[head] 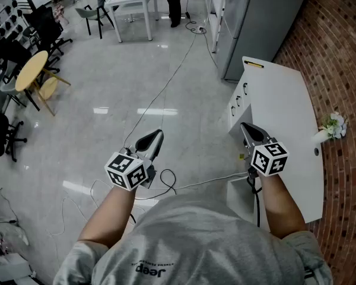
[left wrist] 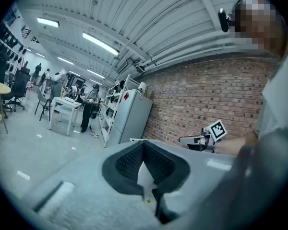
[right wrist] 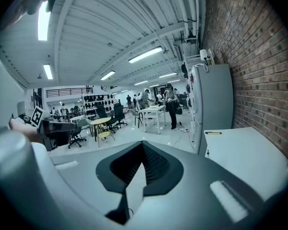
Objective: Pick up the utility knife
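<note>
The utility knife (head: 253, 65), yellow and black, lies at the far end of a white cabinet top (head: 285, 100). In the right gripper view the knife (right wrist: 213, 133) shows small at the cabinet top's (right wrist: 249, 157) far edge. My right gripper (head: 247, 129) hovers over the cabinet's near left edge, well short of the knife. Its jaws are shut and empty (right wrist: 143, 145). My left gripper (head: 156, 136) hangs over the floor left of the cabinet, also shut with nothing in it (left wrist: 144, 145). It looks toward the right gripper (left wrist: 197, 140).
A brick wall (head: 338, 40) runs along the right. A grey fridge (head: 249, 22) stands beyond the cabinet. A small flower vase (head: 331, 125) sits on the cabinet's right side. Cables (head: 166, 183) trail across the floor. A white table (head: 130, 5) and a round yellow table (head: 31, 70) stand farther off.
</note>
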Motion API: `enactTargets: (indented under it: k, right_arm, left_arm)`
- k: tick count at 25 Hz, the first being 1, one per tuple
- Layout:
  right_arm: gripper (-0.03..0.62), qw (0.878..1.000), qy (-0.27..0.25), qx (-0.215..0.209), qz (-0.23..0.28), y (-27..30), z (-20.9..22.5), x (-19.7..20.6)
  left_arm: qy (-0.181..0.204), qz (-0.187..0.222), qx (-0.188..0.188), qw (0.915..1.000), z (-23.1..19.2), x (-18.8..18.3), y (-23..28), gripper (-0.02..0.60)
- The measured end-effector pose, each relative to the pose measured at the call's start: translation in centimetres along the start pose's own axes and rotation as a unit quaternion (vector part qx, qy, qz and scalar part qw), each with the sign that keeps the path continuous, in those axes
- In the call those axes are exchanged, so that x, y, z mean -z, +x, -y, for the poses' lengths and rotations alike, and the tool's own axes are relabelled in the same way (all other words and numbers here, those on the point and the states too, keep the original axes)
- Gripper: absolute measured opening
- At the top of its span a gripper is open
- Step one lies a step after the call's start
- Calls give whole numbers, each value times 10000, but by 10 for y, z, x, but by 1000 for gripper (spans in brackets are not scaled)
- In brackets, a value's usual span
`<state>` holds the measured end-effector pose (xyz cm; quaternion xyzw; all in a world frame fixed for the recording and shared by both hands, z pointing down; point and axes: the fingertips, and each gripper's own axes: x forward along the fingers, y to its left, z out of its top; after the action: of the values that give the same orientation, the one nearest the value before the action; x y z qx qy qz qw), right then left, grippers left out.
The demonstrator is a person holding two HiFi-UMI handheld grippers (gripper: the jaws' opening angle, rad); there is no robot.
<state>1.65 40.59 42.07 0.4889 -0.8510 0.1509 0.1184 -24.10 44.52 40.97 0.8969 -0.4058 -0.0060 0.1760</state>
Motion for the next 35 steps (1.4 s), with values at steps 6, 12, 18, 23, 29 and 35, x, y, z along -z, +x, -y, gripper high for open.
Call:
enactTargets:
  k: [6,12,18,23,29,35]
  right_arm:
    - [8,10000,-1,-19,-22,3,3,1]
    - [8,10000,49,-49,-62,6,13,1]
    - [9,9998,182,-64,-58,4,29,-1]
    - [9,9997,66,-224,-77,-6,48,-1]
    - [9,9988,-49,-477,-84,-21,73,-1]
    - [9,9980,-83,-620,-10,-23,88,-6]
  left_arm:
    - [-3,11,-8,10000,-2,-1,5,-2]
    - [-2,11,-38,10000,1,-2,14,-3]
    - [18,26,-121,9999,10,-3,25,-3]
    - [79,82,-216,9997,32,-5,44,-2]
    - [81,251,-423,9988,58,-8,64,-2]
    - [229,236,-461,9984,69,-11,80,-3]
